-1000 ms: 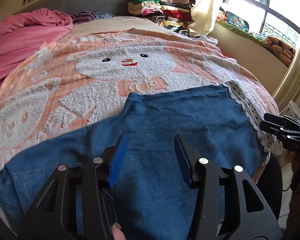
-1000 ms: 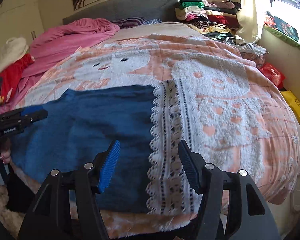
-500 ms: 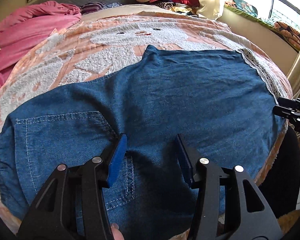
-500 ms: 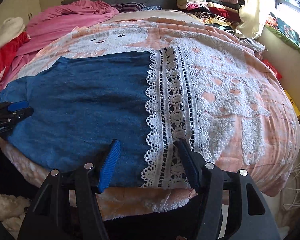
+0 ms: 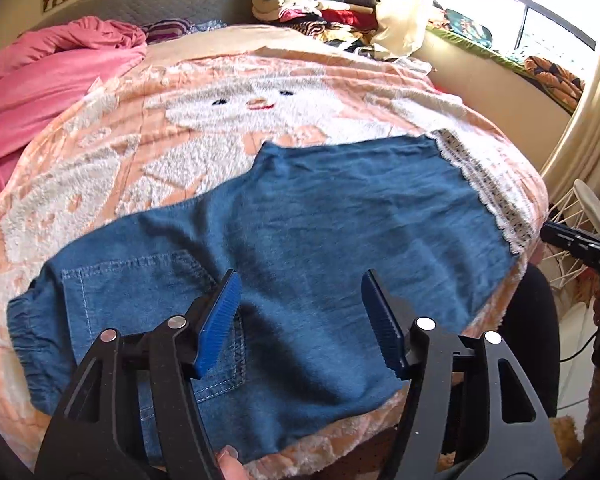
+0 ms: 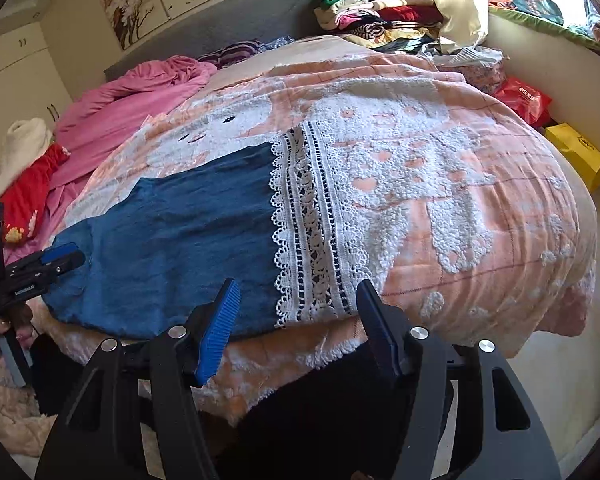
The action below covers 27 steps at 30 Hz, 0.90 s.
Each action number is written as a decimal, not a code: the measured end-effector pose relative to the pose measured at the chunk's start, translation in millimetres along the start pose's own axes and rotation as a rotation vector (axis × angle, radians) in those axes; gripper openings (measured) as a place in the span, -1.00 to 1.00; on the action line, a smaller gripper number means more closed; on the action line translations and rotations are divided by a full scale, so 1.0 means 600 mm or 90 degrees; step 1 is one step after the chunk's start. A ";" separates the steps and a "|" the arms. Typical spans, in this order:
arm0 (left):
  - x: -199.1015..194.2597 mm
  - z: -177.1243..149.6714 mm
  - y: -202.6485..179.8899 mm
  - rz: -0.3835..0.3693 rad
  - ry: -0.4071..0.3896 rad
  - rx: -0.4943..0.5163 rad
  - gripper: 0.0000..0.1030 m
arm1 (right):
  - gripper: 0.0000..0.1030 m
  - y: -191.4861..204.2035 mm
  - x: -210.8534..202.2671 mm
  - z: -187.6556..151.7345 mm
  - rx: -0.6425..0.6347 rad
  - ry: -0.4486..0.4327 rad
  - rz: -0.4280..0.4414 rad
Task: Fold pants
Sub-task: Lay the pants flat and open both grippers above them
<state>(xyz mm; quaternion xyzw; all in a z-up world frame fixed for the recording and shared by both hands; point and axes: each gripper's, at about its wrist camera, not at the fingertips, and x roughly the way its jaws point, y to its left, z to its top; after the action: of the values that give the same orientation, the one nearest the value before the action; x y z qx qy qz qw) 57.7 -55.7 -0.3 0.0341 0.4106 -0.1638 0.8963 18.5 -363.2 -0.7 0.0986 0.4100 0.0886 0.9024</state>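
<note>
Blue denim pants (image 5: pixel 300 240) lie flat on the bed, waistband and back pocket (image 5: pixel 140 288) at the left, white lace hem (image 5: pixel 488 196) at the right. My left gripper (image 5: pixel 300 320) is open and empty, above the seat of the pants near the bed's front edge. In the right wrist view the pants (image 6: pixel 188 232) end in the lace hem (image 6: pixel 312 232). My right gripper (image 6: pixel 296 328) is open and empty, just off the front edge below the hem. Each gripper shows in the other's view: the right one (image 5: pixel 580 246), the left one (image 6: pixel 40 268).
The pants rest on a peach blanket with a white bear (image 5: pixel 220 128). A pink duvet (image 5: pixel 52 68) lies at the left. Stacked clothes (image 5: pixel 316 4) sit at the far end. A window sill (image 5: pixel 500 52) runs along the right. A yellow box (image 6: pixel 580 156) and red bag (image 6: pixel 524 98) lie on the floor.
Both grippers have drawn back and up from the pants, still open. The pants lie as before.
</note>
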 end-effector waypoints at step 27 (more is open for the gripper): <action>0.170 0.202 -0.164 -0.130 0.037 0.154 0.11 | 0.16 -0.031 0.030 0.016 0.026 -0.014 0.011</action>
<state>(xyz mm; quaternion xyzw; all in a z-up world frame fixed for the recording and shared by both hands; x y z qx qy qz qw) 176.0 -199.2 11.1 0.1047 0.4152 -0.3017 0.8519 38.7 -378.0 -12.1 0.1215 0.4011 0.0865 0.9038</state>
